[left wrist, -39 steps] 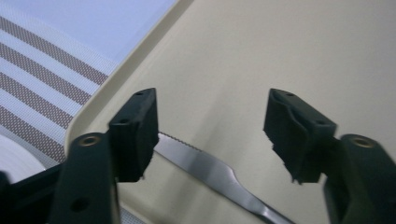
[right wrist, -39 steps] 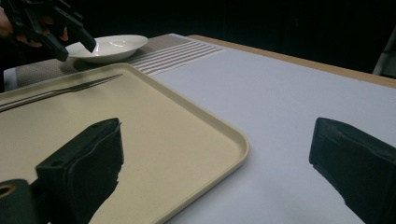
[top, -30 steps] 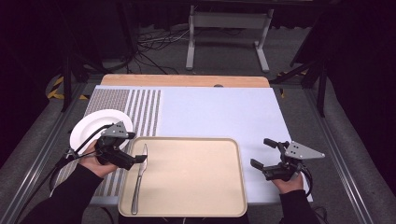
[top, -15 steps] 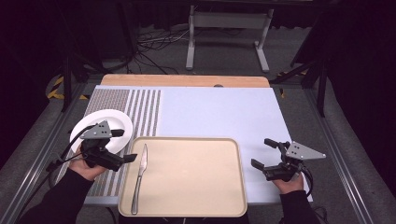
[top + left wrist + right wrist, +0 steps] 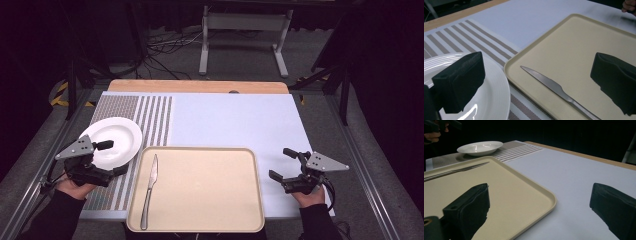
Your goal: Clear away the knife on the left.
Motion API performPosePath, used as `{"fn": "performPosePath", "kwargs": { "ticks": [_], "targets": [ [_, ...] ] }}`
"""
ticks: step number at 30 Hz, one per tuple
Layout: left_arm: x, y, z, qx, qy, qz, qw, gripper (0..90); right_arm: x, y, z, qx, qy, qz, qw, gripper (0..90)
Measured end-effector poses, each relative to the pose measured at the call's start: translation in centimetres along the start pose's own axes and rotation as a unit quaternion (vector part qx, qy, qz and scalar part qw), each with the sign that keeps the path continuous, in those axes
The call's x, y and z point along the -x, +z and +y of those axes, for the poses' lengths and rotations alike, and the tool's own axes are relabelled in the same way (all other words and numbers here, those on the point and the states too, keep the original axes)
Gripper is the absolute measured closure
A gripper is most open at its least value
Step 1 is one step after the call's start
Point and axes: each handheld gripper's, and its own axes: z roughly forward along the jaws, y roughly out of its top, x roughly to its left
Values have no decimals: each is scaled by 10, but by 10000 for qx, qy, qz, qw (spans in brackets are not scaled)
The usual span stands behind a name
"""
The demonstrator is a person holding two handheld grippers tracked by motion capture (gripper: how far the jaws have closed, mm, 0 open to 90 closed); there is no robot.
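We hover our left gripper (image 5: 112, 157), jaws spread and empty, over the plate (image 5: 117, 137) just left of the tray (image 5: 200, 220), knife (image 5: 149, 190) along its left edge, right gripper (image 5: 282, 164) gaping idle beside it.

Lighting's pretty uneven imo. High view: table (image 5: 235, 120) is lit bright from above, everything around it drops to near black, floor and cables barely readable. Soft overall, kinda low-res, no hard shadows on the mat.

Left gripper view: plate (image 5: 496, 100) has a white glare streak near the bottom edge, knife (image 5: 554, 86) blade catches a dull sheen. Near jaws are soft-edged and out of focus, far corner of the tray (image 5: 584, 50) has a smudgy dark blur.

Right gripper view: way dimmer, background is basically black. Plate (image 5: 480, 147) shows a couple of specular glints w/ a shadow under its rim. Tray (image 5: 524, 192) looks warm yellow; close jaws are blurry, no detail.
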Motion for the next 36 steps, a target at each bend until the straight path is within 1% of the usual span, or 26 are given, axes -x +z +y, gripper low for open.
{"fn": "performPosePath", "kwargs": {
  "ticks": [2, 4, 5, 6, 7, 8, 9, 10, 11, 14, 16, 18, 19, 24, 25, 26, 28, 31, 32, 33, 34, 35, 36],
  "targets": [
    [-2, -3, -4, 114, -86, 56, 9999, 5, 0, 0, 0, 18, -15, -16, 10000, 34],
    [-6, -7, -10, 229, -127, 75, 9996, 5, 0, -1, 0, 28, -13, -21, 10000, 34],
    [-6, -8, -12, 251, -189, 77, 9995, 5, 0, -1, 0, 39, -15, -21, 10000, 34],
    [-8, -9, -14, 311, -178, 99, 9993, 6, 0, -1, 0, 42, -11, -21, 10000, 33],
    [-8, -9, -14, 311, -178, 99, 9993, 6, 0, -1, 0, 42, -11, -21, 10000, 33],
    [-9, -12, -19, 409, -219, 136, 9988, 6, 0, -1, 0, 37, 3, -19, 10000, 33],
    [-9, -12, -19, 409, -219, 136, 9988, 7, 0, -1, 0, 37, 3, -19, 10000, 33],
    [-10, -14, -23, 487, -267, 147, 9984, 7, 0, -1, 0, 41, 6, -15, 10000, 33],
    [-12, -16, -25, 504, -284, 152, 9982, 8, 0, -1, 0, 47, 3, -22, 10000, 33],
    [-14, -19, -33, 670, -403, 239, 9967, 9, 0, -1, 0, 67, -17, -26, 10000, 33],
    [-16, -21, -39, 758, -440, 305, 9957, 11, 0, -2, 0, 74, -19, -35, 10000, 33],
    [-19, -23, -47, 882, -512, 396, 9940, 12, 0, -2, 0, 85, -24, -46, 10000, 33],
    [-20, -23, -51, 949, -515, 471, 9930, 12, 0, -2, 0, 86, -31, -51, 9999, 33],
    [-22, -21, -67, 1068, -515, 644, 9909, 14, -1, -2, 0, 90, -48, -74, 9999, 33],
    [-23, -21, -69, 1044, -500, 621, 9913, 15, -1, -2, 0, 100, -52, -82, 9999, 32],
    [-23, -20, -71, 1085, -506, 668, 9906, 16, -1, -2, -1, 112, -54, -92, 9999, 32],
    [-25, -21, -74, 1096, -453, 713, 9904, 17, -1, -3, -1, 146, -66, -99, 9998, 32],
    [-26, -21, -77, 1120, -457, 712, 9901, 17, -1, -3, -1, 161, -53, -110, 9998, 32],
    [-26, -21, -79, 1119, -479, 694, 9901, 16, -1, -3, -2, 156, -57, -130, 9998, 29],
    [-27, -19, -82, 1089, -529, 618, 9907, 16, -1, -3, -2, 175, -62, -161, 9997, 26],
    [-26, -18, -84, 1098, -570, 618, 9904, 15, -1, -3, -3, 186, -48, -168, 9997, 24],
    [-26, -18, -84, 1098, -570, 618, 9904, 15, -1, -4, -3, 187, -23, -183, 9997, 20],
    [-27, -16, -86, 1064, -575, 615, 9908, 15, -1, -4, -3, 187, -23, -183, 9997, 20]
  ]
}}
